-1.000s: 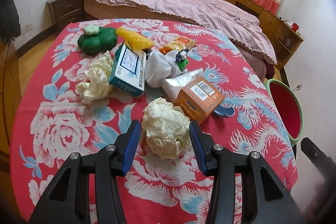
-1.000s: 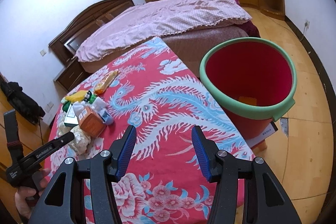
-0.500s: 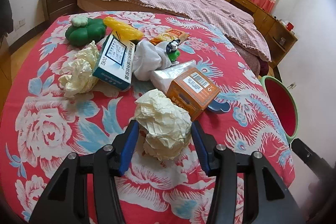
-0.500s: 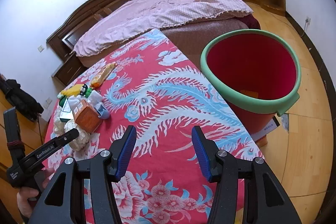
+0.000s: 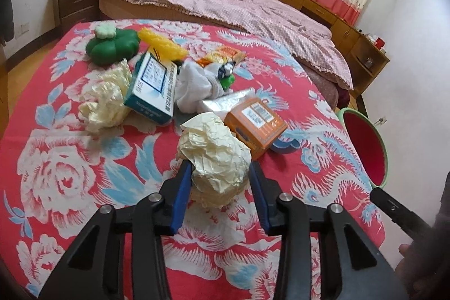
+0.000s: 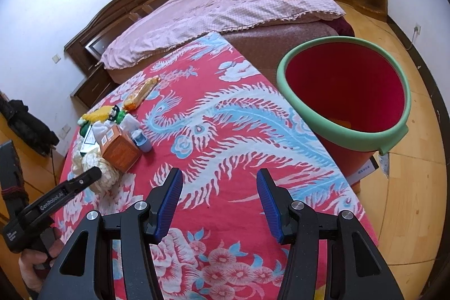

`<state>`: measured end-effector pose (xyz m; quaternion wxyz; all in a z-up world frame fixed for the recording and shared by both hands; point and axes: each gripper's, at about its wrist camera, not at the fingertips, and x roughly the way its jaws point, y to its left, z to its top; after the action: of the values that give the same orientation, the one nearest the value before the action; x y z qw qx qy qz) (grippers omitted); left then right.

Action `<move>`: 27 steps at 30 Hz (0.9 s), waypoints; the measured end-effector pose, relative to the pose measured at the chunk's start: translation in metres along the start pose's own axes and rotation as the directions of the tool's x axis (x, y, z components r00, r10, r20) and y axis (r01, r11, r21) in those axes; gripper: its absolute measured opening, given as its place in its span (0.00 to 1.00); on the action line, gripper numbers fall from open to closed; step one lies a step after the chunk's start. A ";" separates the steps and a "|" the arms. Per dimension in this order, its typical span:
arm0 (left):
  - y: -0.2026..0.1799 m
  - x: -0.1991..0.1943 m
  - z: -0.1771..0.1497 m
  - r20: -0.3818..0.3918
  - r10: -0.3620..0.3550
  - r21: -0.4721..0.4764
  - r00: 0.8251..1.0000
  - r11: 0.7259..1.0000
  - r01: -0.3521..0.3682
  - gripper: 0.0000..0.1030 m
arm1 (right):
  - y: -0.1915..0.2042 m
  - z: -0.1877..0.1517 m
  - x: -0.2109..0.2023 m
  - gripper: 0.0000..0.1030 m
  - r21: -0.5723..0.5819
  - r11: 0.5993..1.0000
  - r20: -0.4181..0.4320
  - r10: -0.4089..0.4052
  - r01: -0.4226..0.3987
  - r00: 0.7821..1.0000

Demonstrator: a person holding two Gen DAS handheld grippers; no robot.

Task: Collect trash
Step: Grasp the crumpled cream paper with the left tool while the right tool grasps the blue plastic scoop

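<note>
Left gripper (image 5: 219, 176) low centre of left wrist view, jaws just been closing, blue pads (image 5: 182, 196) now pressed on both sides of crumpled cream paper ball (image 5: 213, 156) sitting on red floral tablecloth (image 5: 84, 159). Just above-right of ball, touching it: orange box (image 5: 254, 123) with barcode. Upper left of ball: teal-and-white box (image 5: 153, 87), second paper wad (image 5: 104, 100), white cloth bundle (image 5: 194, 87), green plush (image 5: 112, 45), yellow wrapper (image 5: 161, 44). Red bin with green rim (image 5: 365, 148) at right edge, beside table.

Right gripper (image 6: 219, 204) bottom centre of right wrist view, jaws apart, nothing between, over bare tablecloth. Bin at upper right; trash pile at left middle. Hand (image 6: 33, 269) gripping left tool at lower left.
</note>
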<state>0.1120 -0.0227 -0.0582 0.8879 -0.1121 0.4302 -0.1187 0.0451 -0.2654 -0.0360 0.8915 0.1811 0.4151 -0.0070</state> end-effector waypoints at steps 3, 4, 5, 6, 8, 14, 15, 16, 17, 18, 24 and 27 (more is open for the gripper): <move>0.003 -0.009 0.003 0.034 0.027 0.008 0.999 1.000 -0.027 0.40 | 0.009 0.002 0.005 0.54 -0.026 1.000 -0.005 0.012 -0.013 1.000; 0.004 -0.010 0.004 0.040 0.033 0.010 0.999 0.999 -0.033 0.40 | 0.012 0.003 0.006 0.54 -0.036 0.999 -0.007 0.015 -0.015 1.000; 0.005 -0.012 0.005 0.048 0.041 0.012 0.998 0.999 -0.042 0.40 | 0.016 0.004 0.008 0.54 -0.046 0.999 -0.009 0.020 -0.020 1.000; 0.006 -0.015 0.006 0.058 0.052 0.013 0.997 0.998 -0.053 0.40 | 0.020 0.005 0.011 0.54 -0.056 0.998 -0.011 0.027 -0.027 1.000; 0.009 -0.018 0.008 0.074 0.071 0.014 0.995 0.997 -0.073 0.40 | 0.028 0.007 0.016 0.54 -0.077 0.996 -0.018 0.045 -0.046 0.999; 0.019 -0.023 0.013 0.102 0.098 -0.001 0.990 0.995 -0.098 0.40 | 0.049 0.012 0.038 0.54 -0.121 0.987 -0.046 0.098 -0.103 0.994; 0.020 -0.023 0.013 0.104 0.099 -0.003 0.990 0.995 -0.100 0.40 | 0.053 0.012 0.041 0.54 -0.126 0.986 -0.052 0.103 -0.109 0.993; 0.021 -0.023 0.013 0.106 0.101 -0.004 0.989 0.995 -0.101 0.40 | 0.056 0.013 0.045 0.54 -0.132 0.984 -0.060 0.109 -0.116 0.992; 0.022 -0.024 0.013 0.109 0.103 -0.005 0.989 0.995 -0.103 0.40 | 0.060 0.014 0.050 0.54 -0.136 0.983 -0.068 0.118 -0.126 0.991; 0.023 -0.024 0.013 0.111 0.104 -0.006 0.988 0.995 -0.104 0.40 | 0.063 0.015 0.054 0.54 -0.138 0.982 -0.077 0.123 -0.133 0.989; 0.027 -0.024 0.015 0.116 0.100 -0.012 0.988 0.995 -0.100 0.40 | 0.076 0.020 0.073 0.47 -0.150 0.975 -0.091 0.149 -0.161 0.985; 0.030 -0.023 0.017 0.116 0.097 -0.017 0.989 0.995 -0.095 0.40 | 0.080 0.023 0.081 0.43 -0.150 0.975 -0.095 0.152 -0.166 0.984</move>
<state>0.1148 0.0141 -0.0399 0.9155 -0.1028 0.3831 -0.0667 0.1275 -0.1867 -0.0572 0.8827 0.1428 0.4353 0.1048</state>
